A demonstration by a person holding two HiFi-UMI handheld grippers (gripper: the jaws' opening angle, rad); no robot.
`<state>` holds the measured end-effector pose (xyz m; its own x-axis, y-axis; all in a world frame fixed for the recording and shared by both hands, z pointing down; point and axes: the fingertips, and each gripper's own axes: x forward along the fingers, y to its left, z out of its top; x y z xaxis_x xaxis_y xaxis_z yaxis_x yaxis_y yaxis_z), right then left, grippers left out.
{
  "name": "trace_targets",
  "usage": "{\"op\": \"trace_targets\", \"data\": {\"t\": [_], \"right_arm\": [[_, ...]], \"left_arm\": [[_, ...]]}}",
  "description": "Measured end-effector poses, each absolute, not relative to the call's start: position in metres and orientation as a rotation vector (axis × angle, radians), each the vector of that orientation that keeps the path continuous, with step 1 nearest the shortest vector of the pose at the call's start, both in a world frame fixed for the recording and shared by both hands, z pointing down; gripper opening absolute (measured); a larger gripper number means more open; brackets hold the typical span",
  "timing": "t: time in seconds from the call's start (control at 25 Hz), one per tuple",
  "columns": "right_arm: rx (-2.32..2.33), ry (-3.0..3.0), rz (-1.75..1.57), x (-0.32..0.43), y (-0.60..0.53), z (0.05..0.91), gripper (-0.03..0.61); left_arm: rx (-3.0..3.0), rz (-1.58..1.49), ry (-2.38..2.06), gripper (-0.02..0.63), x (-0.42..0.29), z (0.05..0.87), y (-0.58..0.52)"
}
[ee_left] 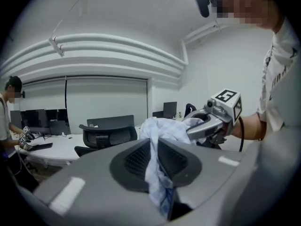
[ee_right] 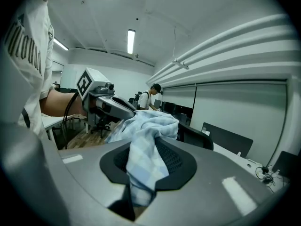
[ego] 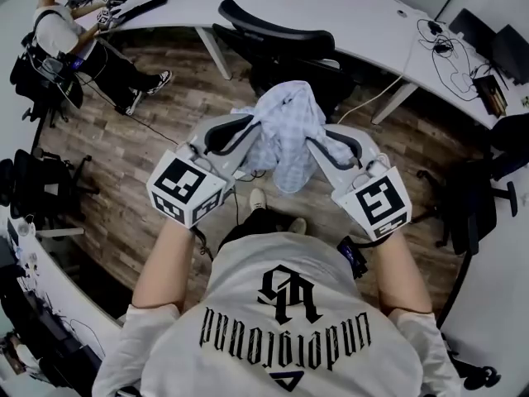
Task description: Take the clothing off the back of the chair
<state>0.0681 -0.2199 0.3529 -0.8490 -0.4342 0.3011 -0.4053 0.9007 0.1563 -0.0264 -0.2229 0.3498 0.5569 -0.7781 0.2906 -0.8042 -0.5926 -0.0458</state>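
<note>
My left gripper (ee_left: 155, 161) has its two fingers (ee_left: 134, 160) squeezed shut on the clothing (ee_left: 157, 178). My right gripper (ee_right: 141, 166) has its fingers (ee_right: 169, 160) squeezed on another bit of the same cloth. The finger pads are dark and bumpy with little ridges, set in smooth grey shells. The clothing is soft, thin and crumpled, pale blue with faint checks. It hangs in a bunch between the two grippers, above the brown wooden floor (ego: 157, 139). It is off the chair (ego: 273, 35), which is black with a curved back and stands further away by the long white desk (ego: 331, 11). Each gripper has a cube (ego: 186, 190) with black and white square marks. My white T-shirt (ego: 281, 321) has fancy black letters, too curly to read for sure.
</note>
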Motion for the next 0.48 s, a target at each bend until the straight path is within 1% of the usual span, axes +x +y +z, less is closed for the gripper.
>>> {"op": "trace_targets", "data": {"t": [0.48], "right_arm": [[0.640,-2.731,-0.085,0.061,-0.170,0.356,0.081]], "left_arm": [[2.710,0.417,-1.315,0.095,-0.035,0.354,-0.177]]}}
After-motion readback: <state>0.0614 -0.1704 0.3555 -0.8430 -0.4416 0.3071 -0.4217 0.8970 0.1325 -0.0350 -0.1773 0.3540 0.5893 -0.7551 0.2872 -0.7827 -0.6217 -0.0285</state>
